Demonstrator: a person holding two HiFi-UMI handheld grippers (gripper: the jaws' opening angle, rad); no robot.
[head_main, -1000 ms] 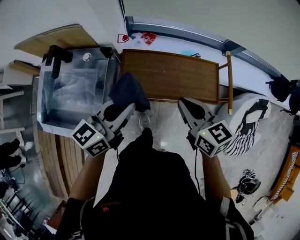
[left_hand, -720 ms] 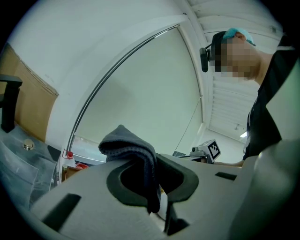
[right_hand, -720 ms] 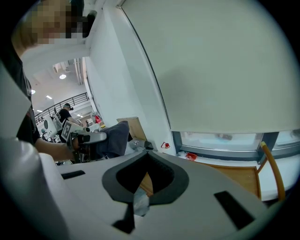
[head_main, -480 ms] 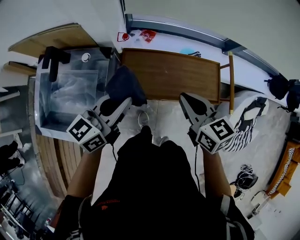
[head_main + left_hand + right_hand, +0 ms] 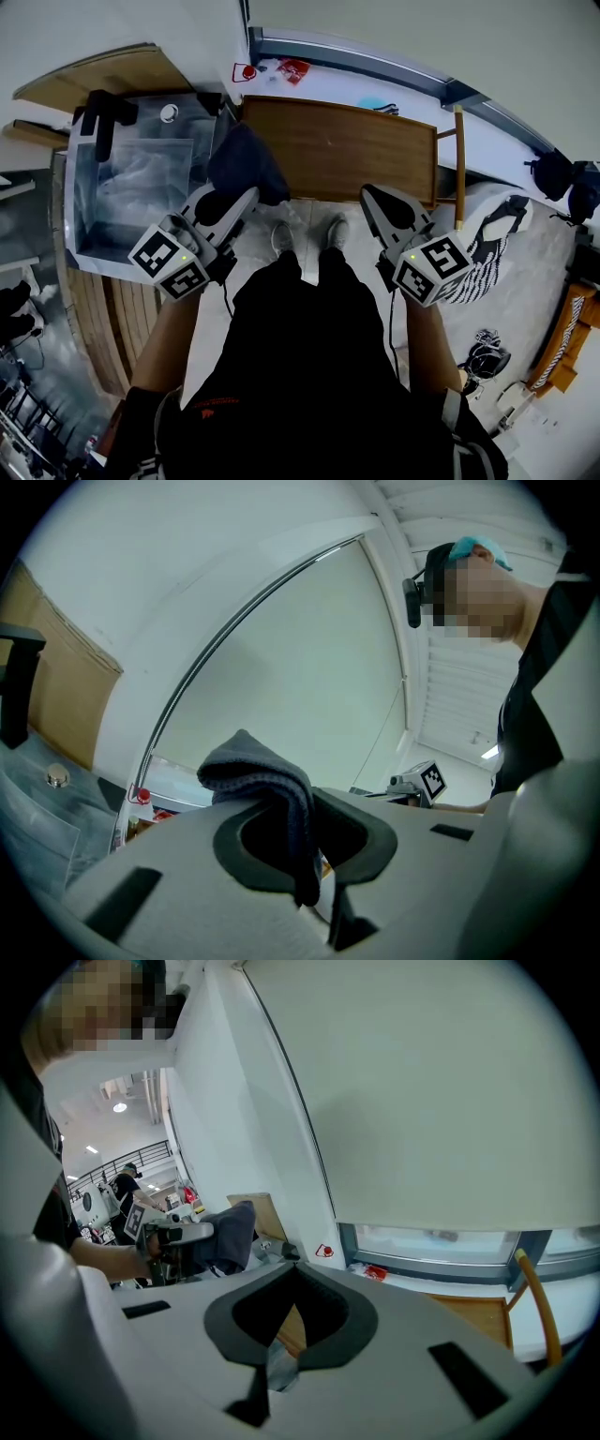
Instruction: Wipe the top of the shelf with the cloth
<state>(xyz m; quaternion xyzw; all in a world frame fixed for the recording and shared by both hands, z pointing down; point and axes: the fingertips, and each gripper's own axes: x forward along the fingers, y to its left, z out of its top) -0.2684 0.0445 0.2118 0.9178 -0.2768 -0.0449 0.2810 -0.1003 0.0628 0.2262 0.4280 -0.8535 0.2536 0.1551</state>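
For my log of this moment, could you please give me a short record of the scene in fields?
Left gripper: jaws shut on cloth
Right gripper: jaws shut, empty
Cloth look: dark grey, bunched, at the shelf's left front corner
Shelf top: wooden
Cloth touching shelf: cannot tell
Left of shelf: clear bin

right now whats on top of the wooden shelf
The shelf top shows bare wood. The dark cloth, clamped in the left gripper, hides its near left corner in the head view, so that patch cannot be seen.
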